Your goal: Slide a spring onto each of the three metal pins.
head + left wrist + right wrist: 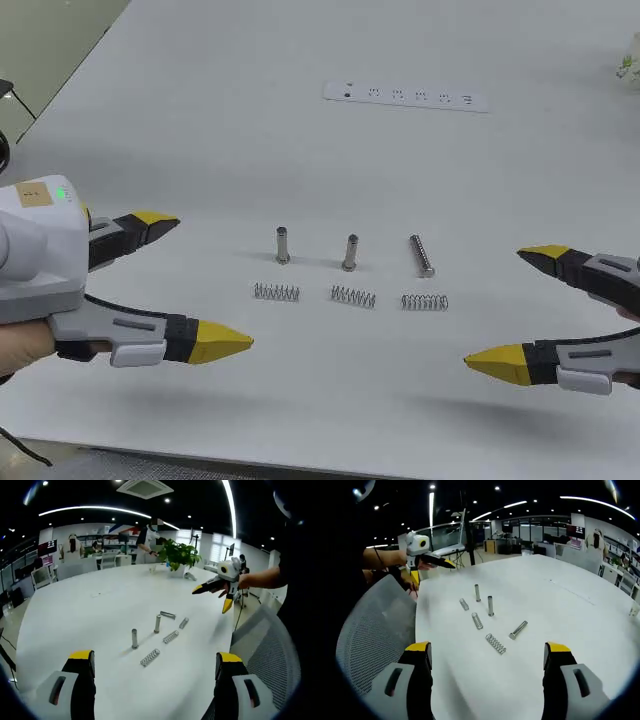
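Three metal pins stand in a row mid-table: the left pin (pixel 282 245) and the middle pin (pixel 350 252) are upright, while the right pin (pixel 421 256) lies on its side (pixel 518 629). In front of each lies a loose spring: left (pixel 276 292), middle (pixel 353 296), right (pixel 424 301). My left gripper (pixel 205 282) hovers open to the left of the row, nothing between its jaws (pixel 155 657). My right gripper (pixel 498 305) hovers open on the right side, also holding nothing (pixel 487 646).
A white power strip (pixel 405 96) lies farther back on the white table (pixel 200 130). The table's near edge runs just below the grippers. A mesh chair (pixel 370 630) stands by that edge. A potted plant (pixel 180 555) sits at the far end.
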`<state>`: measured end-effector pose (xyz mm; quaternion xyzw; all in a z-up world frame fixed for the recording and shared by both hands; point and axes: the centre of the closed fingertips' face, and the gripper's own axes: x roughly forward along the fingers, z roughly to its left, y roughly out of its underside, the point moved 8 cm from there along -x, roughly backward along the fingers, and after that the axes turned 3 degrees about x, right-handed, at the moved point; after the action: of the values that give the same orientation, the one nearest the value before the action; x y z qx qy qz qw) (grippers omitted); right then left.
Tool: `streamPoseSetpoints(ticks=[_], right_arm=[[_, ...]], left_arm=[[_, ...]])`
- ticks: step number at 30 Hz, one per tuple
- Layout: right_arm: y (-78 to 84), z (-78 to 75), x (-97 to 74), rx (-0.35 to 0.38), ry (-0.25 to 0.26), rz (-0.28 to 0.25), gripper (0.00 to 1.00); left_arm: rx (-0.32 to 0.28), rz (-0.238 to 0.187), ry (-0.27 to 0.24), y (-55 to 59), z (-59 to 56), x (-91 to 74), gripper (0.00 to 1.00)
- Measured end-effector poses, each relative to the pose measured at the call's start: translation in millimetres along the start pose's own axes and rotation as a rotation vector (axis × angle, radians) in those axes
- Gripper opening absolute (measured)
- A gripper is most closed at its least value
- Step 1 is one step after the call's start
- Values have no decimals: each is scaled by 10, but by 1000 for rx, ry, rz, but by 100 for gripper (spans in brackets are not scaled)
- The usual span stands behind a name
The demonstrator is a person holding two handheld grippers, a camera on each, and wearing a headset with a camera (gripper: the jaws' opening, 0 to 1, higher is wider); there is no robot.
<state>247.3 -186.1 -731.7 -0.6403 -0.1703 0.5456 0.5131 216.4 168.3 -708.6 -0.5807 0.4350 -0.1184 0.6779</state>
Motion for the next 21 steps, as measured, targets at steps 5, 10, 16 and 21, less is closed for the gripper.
streamPoseSetpoints(ticks=[5, 10, 16, 21], right_arm=[[0, 0, 20, -1, -4, -1, 96], [-4, -10, 45, -3, 1, -5, 99], [-12, -34, 65, -8, 14, -12, 99], [-39, -59, 74, -9, 20, -18, 99]], left_arm=[[-1, -2, -1, 5, 3, 2, 98], [3, 0, 0, 5, 15, 15, 98], [11, 2, -2, -7, 34, 17, 98], [12, 1, -6, -15, 48, 10, 98]])
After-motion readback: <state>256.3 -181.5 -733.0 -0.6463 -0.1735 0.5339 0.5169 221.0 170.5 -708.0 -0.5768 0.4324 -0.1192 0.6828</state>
